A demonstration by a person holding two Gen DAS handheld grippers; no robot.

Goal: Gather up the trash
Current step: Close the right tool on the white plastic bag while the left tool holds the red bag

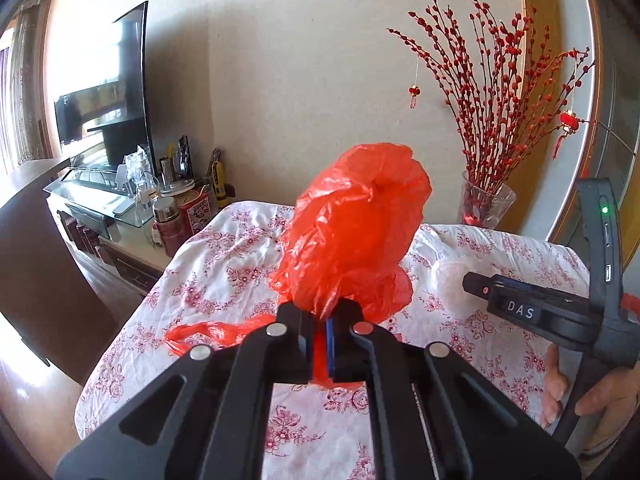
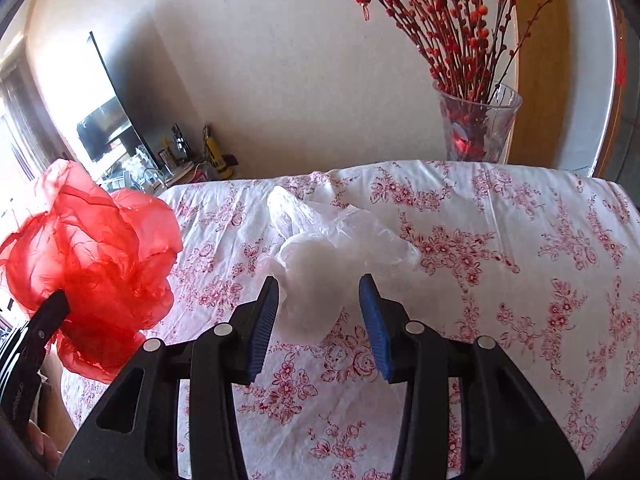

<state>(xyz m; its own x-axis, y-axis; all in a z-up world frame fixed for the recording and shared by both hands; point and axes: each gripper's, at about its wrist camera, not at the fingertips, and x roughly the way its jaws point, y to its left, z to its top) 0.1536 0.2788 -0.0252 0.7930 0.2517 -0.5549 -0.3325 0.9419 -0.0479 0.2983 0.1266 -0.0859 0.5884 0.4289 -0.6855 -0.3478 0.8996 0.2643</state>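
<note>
- Your left gripper (image 1: 320, 332) is pinching the red plastic bag (image 1: 352, 224), holding it up above the table (image 2: 520, 240).
- Your right gripper (image 2: 318, 312) is standing spread around the white crumpled plastic (image 2: 320, 276), which is lying on the cloth.
- This plastic is looking light, soft and slippery; you are best taking its thick middle.
- The glass vase (image 2: 478, 128) is standing well apart at the far edge; nothing is blocking you.

There are two plastic bags: one red bag (image 1: 352, 232) and one white bag (image 2: 320, 264); two grippers, the left gripper (image 1: 320, 344) and the right gripper (image 2: 318, 316); one glass vase (image 2: 478, 124); one television (image 1: 104, 92); one flowered tablecloth (image 2: 520, 280).
</note>
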